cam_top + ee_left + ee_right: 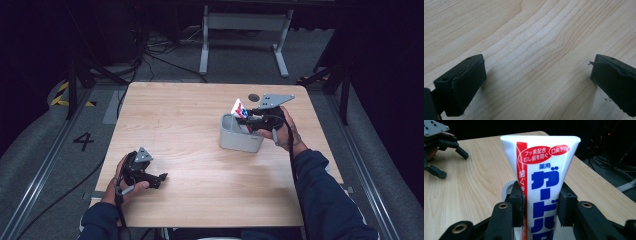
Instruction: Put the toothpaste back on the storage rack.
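A white toothpaste tube (pixel 541 177) with red and blue print stands upright in my right gripper (pixel 540 203), whose jaws are shut on its sides. In the high view the tube (pixel 238 108) sticks up out of a grey rectangular cup (pixel 235 137) at the table's right middle, with the right gripper (pixel 246 119) over the cup's rim. My left gripper (pixel 162 179) rests near the front left of the table, open. In the left gripper view its jaws stand wide apart over bare wood with nothing between the fingers (pixel 464 82).
The wooden table (pixel 190 125) has open room in its middle and back left. A small dark round spot (pixel 254 97) lies near the back edge. Beyond the table, cables and a white frame's legs (pixel 240 40) stand on the grey floor.
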`<move>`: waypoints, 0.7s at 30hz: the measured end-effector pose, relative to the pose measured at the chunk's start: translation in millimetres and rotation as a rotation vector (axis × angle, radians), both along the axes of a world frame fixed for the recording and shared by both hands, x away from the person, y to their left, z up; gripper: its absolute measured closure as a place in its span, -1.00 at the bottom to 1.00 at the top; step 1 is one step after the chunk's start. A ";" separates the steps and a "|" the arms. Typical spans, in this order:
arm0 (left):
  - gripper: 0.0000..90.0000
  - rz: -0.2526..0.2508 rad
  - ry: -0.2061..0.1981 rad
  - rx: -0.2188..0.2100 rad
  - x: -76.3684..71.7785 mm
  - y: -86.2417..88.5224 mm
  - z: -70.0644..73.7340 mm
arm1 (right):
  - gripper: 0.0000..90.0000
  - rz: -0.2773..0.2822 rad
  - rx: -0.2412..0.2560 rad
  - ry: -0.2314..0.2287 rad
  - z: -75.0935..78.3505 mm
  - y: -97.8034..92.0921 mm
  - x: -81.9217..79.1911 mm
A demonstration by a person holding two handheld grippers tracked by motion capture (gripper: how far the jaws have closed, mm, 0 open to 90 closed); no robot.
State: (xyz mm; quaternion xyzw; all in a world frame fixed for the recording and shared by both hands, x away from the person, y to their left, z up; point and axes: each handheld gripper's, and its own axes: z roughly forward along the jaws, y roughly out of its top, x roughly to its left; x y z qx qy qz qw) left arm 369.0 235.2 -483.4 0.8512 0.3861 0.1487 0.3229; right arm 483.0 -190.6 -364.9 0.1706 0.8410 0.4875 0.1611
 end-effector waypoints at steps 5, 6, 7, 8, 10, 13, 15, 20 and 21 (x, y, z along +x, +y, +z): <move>-0.99 -0.001 -0.003 0.001 0.2 0.1 0.0 | 0.42 -0.014 -0.017 0.014 -4.3 -4.6 1.1; -0.99 -0.002 -0.004 0.002 0.3 0.2 0.0 | 0.42 -0.016 -0.029 0.017 -5.7 -4.7 1.1; -0.99 -0.003 -0.005 0.004 0.4 0.3 0.1 | 0.42 -0.019 -0.035 0.018 -6.6 -4.6 1.1; -0.99 -0.003 -0.005 0.004 0.4 0.3 0.1 | 0.42 -0.022 -0.045 0.016 -7.7 -4.7 1.1; -0.99 -0.002 -0.004 0.003 0.3 0.2 0.1 | 0.42 -0.023 -0.057 0.019 -10.0 -5.4 1.4; -0.99 -0.001 -0.003 0.002 0.3 0.1 0.0 | 0.42 -0.027 -0.066 0.023 -12.2 -6.1 2.1; -0.99 -0.002 -0.003 0.001 0.3 0.1 0.0 | 0.42 -0.033 -0.071 0.029 -14.5 -7.3 3.6; -0.99 -0.002 -0.004 0.003 0.3 0.2 0.0 | 0.41 -0.041 -0.065 0.038 -15.9 -9.4 5.1; -0.99 -0.003 -0.005 0.004 0.4 0.3 0.1 | 0.41 -0.043 -0.066 0.039 -15.8 -9.3 5.2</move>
